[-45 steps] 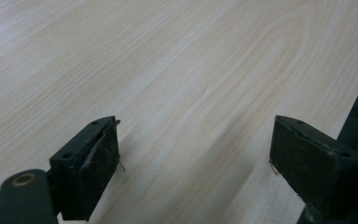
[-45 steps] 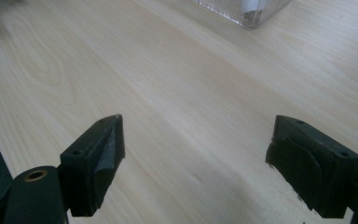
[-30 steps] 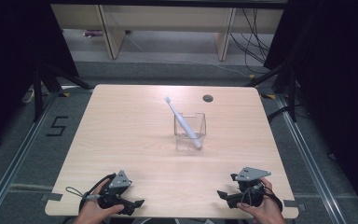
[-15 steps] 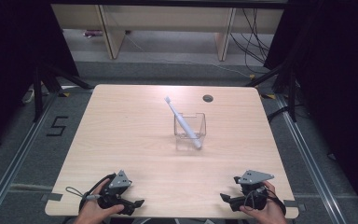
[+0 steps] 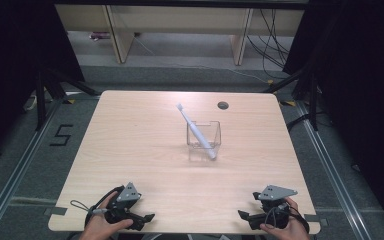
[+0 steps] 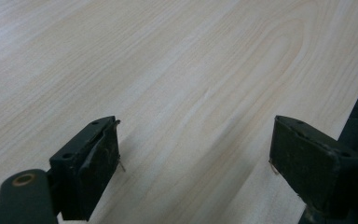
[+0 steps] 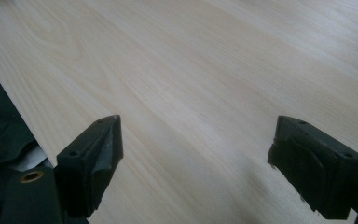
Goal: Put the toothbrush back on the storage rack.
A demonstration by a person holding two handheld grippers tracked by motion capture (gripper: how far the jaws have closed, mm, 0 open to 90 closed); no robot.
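- Pale wood-grain laminate covers the table (image 5: 145,150), which carries a clear square container (image 5: 203,141) near its middle.
- A white toothbrush (image 5: 196,131) stands tilted in that container, its lower end at the near right corner and its head leaning up and away to the left, over the rim.
- The one piece of readable writing is a black "5" (image 5: 61,135) marked on the grey floor, just beside the table's left edge. No brand or label can be made out on the toothbrush or the container.
- A small dark round hole (image 5: 223,105) sits in the tabletop near the far edge, behind and to the right of the container.
- The left gripper (image 5: 147,218) rests at the near left corner of the table in the person's left hand (image 5: 100,227). Its jaws are spread wide with nothing between them.
- The right gripper (image 5: 241,214) rests at the near right corner in the right hand (image 5: 285,227), likewise released and empty, well apart from the container.
- The high view shows the container, toothbrush, floor mark and both hands.
- The left gripper view gives bare wood between the parted black jaws of the left gripper (image 6: 193,149), with the table edge at its right.
- The right gripper view gives bare wood between the right gripper's (image 7: 196,149) jaws, with the table edge at its left.
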